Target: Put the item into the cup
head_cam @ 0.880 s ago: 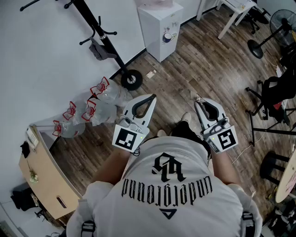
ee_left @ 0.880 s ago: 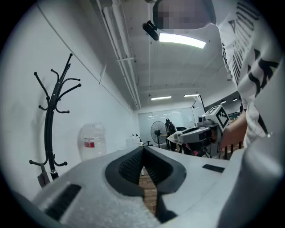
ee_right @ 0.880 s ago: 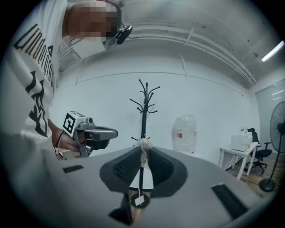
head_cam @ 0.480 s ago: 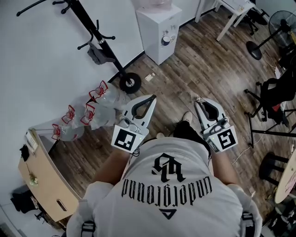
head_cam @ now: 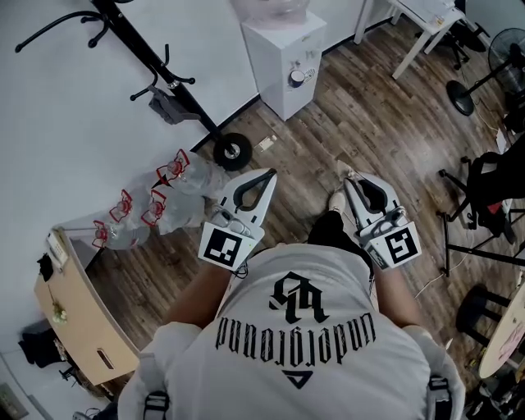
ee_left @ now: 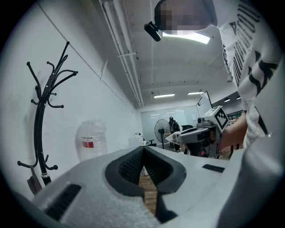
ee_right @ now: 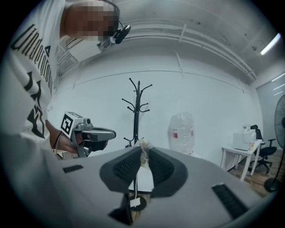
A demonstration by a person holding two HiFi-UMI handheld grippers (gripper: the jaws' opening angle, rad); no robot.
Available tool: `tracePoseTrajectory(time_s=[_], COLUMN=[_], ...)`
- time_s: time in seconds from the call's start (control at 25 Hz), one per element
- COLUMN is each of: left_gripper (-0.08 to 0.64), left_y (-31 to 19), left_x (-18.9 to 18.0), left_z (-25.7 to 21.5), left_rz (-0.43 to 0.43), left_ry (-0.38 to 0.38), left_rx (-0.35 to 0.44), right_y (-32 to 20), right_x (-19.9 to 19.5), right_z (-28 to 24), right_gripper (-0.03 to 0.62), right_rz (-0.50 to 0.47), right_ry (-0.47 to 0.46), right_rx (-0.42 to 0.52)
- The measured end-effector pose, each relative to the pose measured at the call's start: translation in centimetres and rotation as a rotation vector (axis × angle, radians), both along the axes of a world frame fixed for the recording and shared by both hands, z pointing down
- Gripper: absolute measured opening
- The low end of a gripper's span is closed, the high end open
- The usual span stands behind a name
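My right gripper (head_cam: 345,175) is held at waist height above the wooden floor, shut on a small white tea bag (ee_right: 143,174). The bag's top sticks out past the jaw tips, and its string and tag (ee_right: 134,202) hang below the pads. My left gripper (head_cam: 268,174) is held level beside it, jaws shut with nothing between them (ee_left: 143,153). Each gripper shows in the other's view: the right gripper (ee_left: 201,132) and the left gripper (ee_right: 95,133). No cup shows in any view.
A white water dispenser (head_cam: 285,57) stands ahead by the wall, with a black coat rack (head_cam: 156,70) to its left. Several empty water jugs (head_cam: 164,197) lie on the floor at the left, near a wooden cabinet (head_cam: 78,320). A white table (head_cam: 426,20) and a fan (head_cam: 500,66) are at the right.
The head view has drifted a little, so the floor and furniture shift slightly. Both grippers keep their places and their jaws stand as before.
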State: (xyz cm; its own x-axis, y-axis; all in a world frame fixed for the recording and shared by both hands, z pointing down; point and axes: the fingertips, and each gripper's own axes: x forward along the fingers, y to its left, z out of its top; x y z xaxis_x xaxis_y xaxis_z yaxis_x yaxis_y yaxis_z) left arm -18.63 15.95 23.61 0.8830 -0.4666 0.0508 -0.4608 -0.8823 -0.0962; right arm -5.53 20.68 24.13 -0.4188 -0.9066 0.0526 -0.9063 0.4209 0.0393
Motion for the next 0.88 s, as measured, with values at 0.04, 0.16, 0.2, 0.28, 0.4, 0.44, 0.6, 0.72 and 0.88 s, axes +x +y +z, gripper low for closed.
tracePoseTrajectory(time_s=[0.04,0.16,0.2,0.28,0.4,0.44,0.6,0.72,0.88], left_gripper=[0.006,0.006,0.006,0.006,0.006,0.006,0.006,0.006,0.006], left_y=[-0.6,-2.5,-3.2,-4.7,-7.1,-7.9,-10.6,-12.0,-13.6], left_x=[1.0,4.6,6.0,8.8,13.0,14.5,20.1,22.8,25.1], left_z=[0.1,0.1,0.1,0.1,0.2,0.3,0.6,0.8,1.1], left_rz=[-0.008,-0.028,-0.039,-0.067,-0.101,-0.112,-0.164,-0.202,-0.229], left_ry=[-0.001,-0.003,-0.007,-0.01,-0.014,-0.015,-0.014,-0.029,-0.038], left_rx=[0.0,-0.005,-0.008,-0.013,-0.022,-0.027,-0.055,-0.055,-0.051], right_y=[-0.7,-2.8,-3.5,-5.0,-7.5,-8.4,-11.2,-13.0,-15.4], right_x=[0.9,4.5,5.8,8.4,12.3,13.6,17.9,19.9,22.3], right_z=[0.1,0.2,0.3,0.5,0.7,0.6,0.3,0.2,0.8], right_gripper=[0.058,0.058,0.058,0.058,0.058,0.058,0.058,0.058,0.06], right_rz=[-0.008,-0.034,-0.046,-0.078,-0.119,-0.132,-0.195,-0.246,-0.268], right_ry=[0.0,-0.007,-0.009,-0.005,-0.006,-0.01,-0.017,-0.024,-0.029], right_rx=[0.001,0.0,-0.003,-0.01,-0.018,-0.02,-0.027,-0.017,-0.036])
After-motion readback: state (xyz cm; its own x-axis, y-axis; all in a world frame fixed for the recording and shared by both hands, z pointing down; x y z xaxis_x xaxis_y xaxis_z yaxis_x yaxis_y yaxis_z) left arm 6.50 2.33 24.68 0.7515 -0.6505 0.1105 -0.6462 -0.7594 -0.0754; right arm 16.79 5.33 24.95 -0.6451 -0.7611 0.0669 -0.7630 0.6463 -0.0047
